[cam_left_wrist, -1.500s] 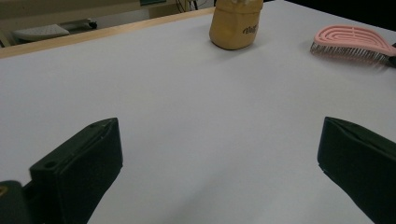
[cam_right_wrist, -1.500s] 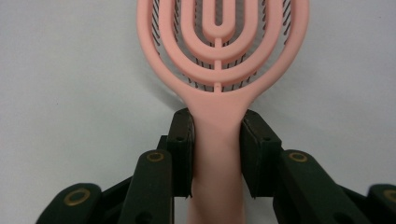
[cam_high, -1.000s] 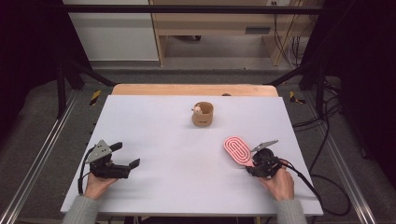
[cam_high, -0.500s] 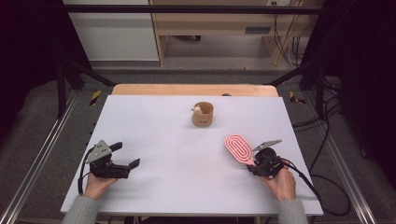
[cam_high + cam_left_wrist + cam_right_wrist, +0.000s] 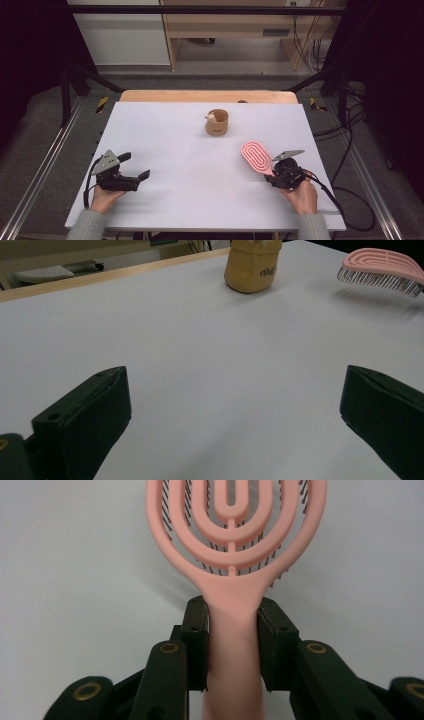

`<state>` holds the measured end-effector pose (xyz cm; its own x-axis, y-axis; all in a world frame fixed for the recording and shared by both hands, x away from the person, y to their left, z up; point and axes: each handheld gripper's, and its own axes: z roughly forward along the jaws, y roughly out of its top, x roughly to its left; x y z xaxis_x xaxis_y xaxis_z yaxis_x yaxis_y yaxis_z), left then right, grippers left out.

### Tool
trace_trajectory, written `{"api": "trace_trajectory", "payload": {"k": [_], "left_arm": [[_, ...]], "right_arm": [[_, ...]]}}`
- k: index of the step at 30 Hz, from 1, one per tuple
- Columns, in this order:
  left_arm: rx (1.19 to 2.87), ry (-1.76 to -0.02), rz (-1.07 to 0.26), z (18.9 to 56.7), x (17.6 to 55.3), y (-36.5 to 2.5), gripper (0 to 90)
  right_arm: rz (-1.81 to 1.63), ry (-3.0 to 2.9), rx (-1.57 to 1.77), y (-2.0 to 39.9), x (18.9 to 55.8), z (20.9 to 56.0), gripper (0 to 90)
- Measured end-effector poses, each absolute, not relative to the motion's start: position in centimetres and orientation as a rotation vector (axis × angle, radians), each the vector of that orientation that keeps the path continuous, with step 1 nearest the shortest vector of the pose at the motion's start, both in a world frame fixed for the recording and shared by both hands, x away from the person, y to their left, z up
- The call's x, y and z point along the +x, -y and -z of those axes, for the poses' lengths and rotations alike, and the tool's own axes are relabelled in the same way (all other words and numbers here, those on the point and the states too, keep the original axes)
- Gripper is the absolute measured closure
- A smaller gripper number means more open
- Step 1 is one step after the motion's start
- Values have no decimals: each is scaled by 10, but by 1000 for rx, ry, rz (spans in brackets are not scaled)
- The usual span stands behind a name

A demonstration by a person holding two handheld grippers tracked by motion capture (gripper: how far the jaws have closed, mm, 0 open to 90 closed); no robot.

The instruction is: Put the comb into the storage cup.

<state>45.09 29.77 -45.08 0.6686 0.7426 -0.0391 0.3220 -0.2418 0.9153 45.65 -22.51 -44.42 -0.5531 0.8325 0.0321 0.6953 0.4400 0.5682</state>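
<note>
A pink vented hairbrush hangs just above the white table at the right, bristles down. My right gripper is shut on its handle, with both pads pressed against the sides. From the left gripper view the hairbrush is seen lifted, its shadow below it. A small tan cup with something pale inside stands at the table's middle back; the cup also shows far off. My left gripper rests open at the front left, its jaws wide apart over bare table.
A wooden strip borders the table's far edge. Black frame rails run along both sides, and cables trail off the right. A person's hands hold both grippers at the front edge.
The right gripper and the hairbrush have crept slightly to the right and toward the front. The left gripper has stayed put.
</note>
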Motion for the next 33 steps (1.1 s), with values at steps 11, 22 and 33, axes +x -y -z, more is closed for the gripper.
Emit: {"api": "trace_trajectory", "payload": {"k": [11, 22, 33], "left_arm": [[1830, -847, -497, 451, 451, -297, 0], [1828, -843, -489, 451, 451, -293, 0], [1830, -838, -483, 450, 450, -288, 0]], "right_arm": [[-843, -2405, 1288, 226, 454, 439, 696], [-897, -2394, 1259, 224, 453, 437, 696], [-954, -2388, 1226, 221, 451, 434, 696]]}}
